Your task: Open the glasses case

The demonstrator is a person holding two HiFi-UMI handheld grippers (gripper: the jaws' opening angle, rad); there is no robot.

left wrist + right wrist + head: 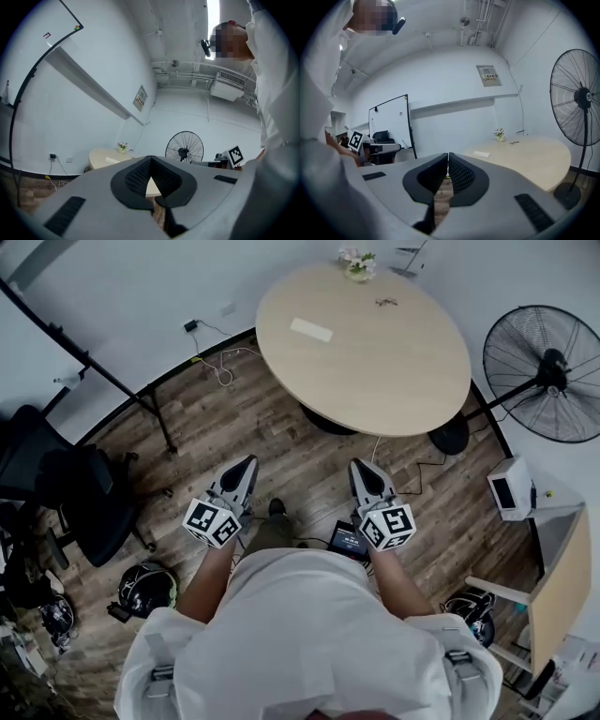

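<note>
Round table (394, 381) stands ahead of me, well apart from both grippers. My left gripper (246, 465) and right gripper (359, 468) are held over the wood floor (281, 437), each with jaws pressed together and nothing between them. The white glasses case (311, 329) lies flat on the table's left part, untouched.

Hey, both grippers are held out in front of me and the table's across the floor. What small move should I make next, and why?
Probably step toward the round table. The left gripper and right gripper are both shut and empty over the wooden floor, well short of the pale flat object on the table, which is likely the glasses case.
</note>
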